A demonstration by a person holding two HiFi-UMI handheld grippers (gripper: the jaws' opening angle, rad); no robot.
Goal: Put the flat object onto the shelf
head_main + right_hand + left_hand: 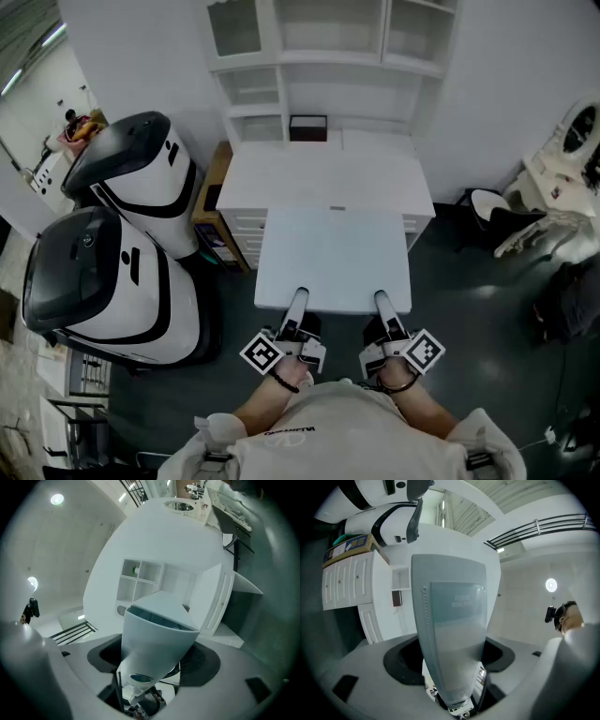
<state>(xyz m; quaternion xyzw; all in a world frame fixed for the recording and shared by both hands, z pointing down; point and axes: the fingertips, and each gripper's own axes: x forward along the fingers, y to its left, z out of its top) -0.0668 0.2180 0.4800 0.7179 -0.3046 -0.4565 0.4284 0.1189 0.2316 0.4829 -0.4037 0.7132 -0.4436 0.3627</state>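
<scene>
My left tool [298, 305] and right tool [383, 307], jaws wide, each clamp the near edge of the flat panel [336, 253], shelf [281, 58] on its far side.

A flat white board [336, 255] fills the middle of the frame. The left gripper [298, 298] and the right gripper [382, 300] each hold its near edge. Past it stands a white cabinet [323, 178]. At the top is a white shelf [328, 58] with a small dark box [308, 127] in it. Two white and black machines [122, 244] stand at the left on the dark floor [469, 319].
</scene>
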